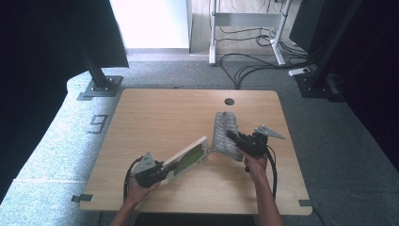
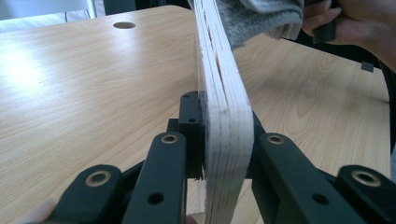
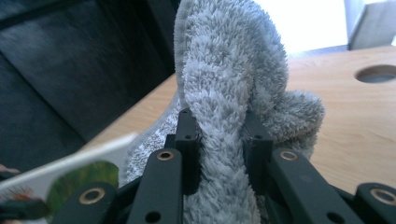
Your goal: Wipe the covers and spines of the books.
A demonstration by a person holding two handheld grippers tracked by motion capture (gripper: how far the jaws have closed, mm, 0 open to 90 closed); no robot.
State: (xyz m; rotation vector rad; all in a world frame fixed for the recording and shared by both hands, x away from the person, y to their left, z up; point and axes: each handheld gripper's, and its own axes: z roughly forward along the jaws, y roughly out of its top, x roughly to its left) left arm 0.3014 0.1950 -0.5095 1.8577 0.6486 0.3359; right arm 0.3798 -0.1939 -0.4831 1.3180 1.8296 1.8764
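A thin white book (image 1: 188,158) with a green picture on its cover is held tilted above the wooden table (image 1: 155,117). My left gripper (image 1: 165,167) is shut on its near end; in the left gripper view the book's page edges (image 2: 224,121) stand between the jaws. A grey fluffy cloth (image 1: 225,134) hangs bunched at the book's far end. My right gripper (image 1: 231,136) is shut on the cloth, and a fold of cloth (image 3: 219,121) is pinched between its jaws. The book's corner (image 3: 84,179) shows low and blurred in the right gripper view.
A round cable hole (image 1: 229,101) sits near the table's far edge. Black stand bases (image 1: 99,87) rest on the carpet beyond the table's left corner, and cables (image 1: 254,66) trail on the floor behind it.
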